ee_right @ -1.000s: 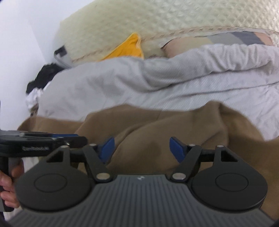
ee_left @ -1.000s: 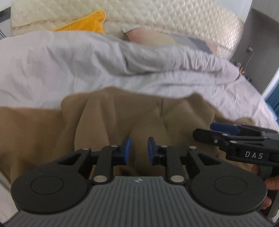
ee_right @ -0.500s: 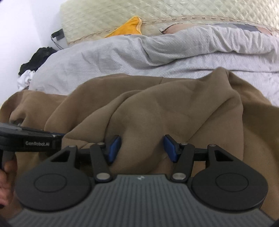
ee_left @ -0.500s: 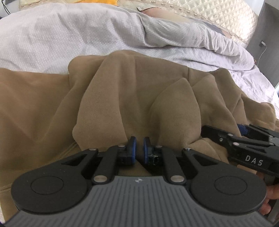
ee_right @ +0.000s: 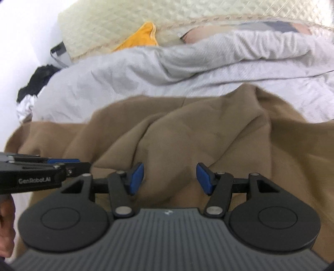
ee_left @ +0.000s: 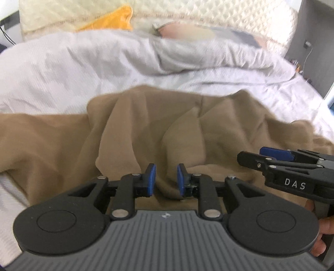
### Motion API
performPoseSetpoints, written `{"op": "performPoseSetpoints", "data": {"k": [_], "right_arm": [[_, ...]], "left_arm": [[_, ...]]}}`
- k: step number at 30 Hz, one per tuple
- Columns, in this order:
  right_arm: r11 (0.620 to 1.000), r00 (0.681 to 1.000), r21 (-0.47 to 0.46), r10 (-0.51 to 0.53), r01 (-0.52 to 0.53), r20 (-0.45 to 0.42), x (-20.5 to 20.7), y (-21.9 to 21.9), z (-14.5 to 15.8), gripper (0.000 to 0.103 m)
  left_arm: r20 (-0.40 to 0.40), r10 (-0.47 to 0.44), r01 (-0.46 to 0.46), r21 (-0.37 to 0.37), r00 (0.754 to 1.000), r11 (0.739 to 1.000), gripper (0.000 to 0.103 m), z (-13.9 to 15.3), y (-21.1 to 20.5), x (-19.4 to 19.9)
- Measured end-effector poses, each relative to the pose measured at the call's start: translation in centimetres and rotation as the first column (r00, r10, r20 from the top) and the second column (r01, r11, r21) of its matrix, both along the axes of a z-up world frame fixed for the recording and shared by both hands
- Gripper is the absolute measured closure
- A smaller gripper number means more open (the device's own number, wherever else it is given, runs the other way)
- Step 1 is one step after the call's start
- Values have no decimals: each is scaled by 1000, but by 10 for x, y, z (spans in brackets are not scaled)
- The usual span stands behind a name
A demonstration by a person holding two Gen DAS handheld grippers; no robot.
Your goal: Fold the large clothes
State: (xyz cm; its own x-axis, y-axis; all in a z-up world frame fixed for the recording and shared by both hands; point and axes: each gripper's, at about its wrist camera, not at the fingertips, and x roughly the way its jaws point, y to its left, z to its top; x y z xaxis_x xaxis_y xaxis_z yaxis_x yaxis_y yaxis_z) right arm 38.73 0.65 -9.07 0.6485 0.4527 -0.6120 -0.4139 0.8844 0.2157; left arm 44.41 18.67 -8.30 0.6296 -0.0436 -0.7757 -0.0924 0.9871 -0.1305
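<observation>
A large brown garment (ee_left: pixel 146 129) lies rumpled across the near part of the bed, also filling the lower right wrist view (ee_right: pixel 208 129). My left gripper (ee_left: pixel 166 179) hovers low over its near edge. Its jaws are opening, and a raised fold of the cloth stands between the blue pads (ee_left: pixel 150 177) without being pinched. My right gripper (ee_right: pixel 170 179) holds a thick bunch of the same cloth, which bulges up between its widely spaced pads (ee_right: pixel 136 178). Each gripper shows side-on in the other's view: the right one (ee_left: pixel 271 156) and the left one (ee_right: pixel 62 161).
A pale grey duvet (ee_left: pixel 83 68) lies bunched behind the garment. Behind it are an orange cushion (ee_right: pixel 144 35), a patterned pillow (ee_left: pixel 187 31) and a cream quilted headboard (ee_right: pixel 187 12). Dark clothes (ee_right: pixel 39 79) are piled at the bed's left edge. A dark cabinet (ee_left: pixel 313 31) stands at right.
Both views dipped close to the garment and have pulled back again. The left jaws nearly closed on a fold, then widened. The right jaws narrowed around the bunch of cloth.
</observation>
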Motion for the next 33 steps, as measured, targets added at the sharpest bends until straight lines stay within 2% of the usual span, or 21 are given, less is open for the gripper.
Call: {"op": "performPoseSetpoints", "data": {"k": [9, 15, 18, 24, 26, 27, 29, 30, 33], "right_arm": [[1000, 993, -6, 20, -19, 117, -73, -43, 67, 44], [1000, 982, 1, 16, -16, 190, -131, -74, 100, 44], [1000, 974, -5, 17, -17, 227, -161, -88, 109, 44], [1000, 968, 19, 0, -5, 252, -217, -134, 108, 44], [1000, 970, 21, -11, 6, 244, -230, -145, 100, 44], [1000, 970, 24, -13, 8, 241, -237, -151, 95, 44], [1000, 968, 25, -16, 10, 249, -248, -159, 85, 44], [1000, 966, 23, -21, 15, 257, -253, -163, 80, 44], [999, 962, 41, -45, 35, 270, -264, -175, 64, 44]], "left_arm": [[93, -24, 28, -41, 995, 999, 73, 79, -38, -66], [139, -46, 53, -51, 989, 997, 73, 113, -77, -124], [147, -38, 53, -98, 988, 994, 72, 124, -95, -159], [197, -63, 82, -93, 978, 992, 72, 132, -130, -225], [202, -74, 100, -121, 977, 988, 73, 127, -135, -240], [208, -81, 103, -100, 975, 990, 73, 124, -140, -247], [239, -106, 110, -1, 965, 994, 72, 120, -154, -261], [246, -112, 112, 11, 963, 994, 72, 116, -159, -267], [251, -110, 124, -39, 962, 991, 72, 105, -168, -277]]}}
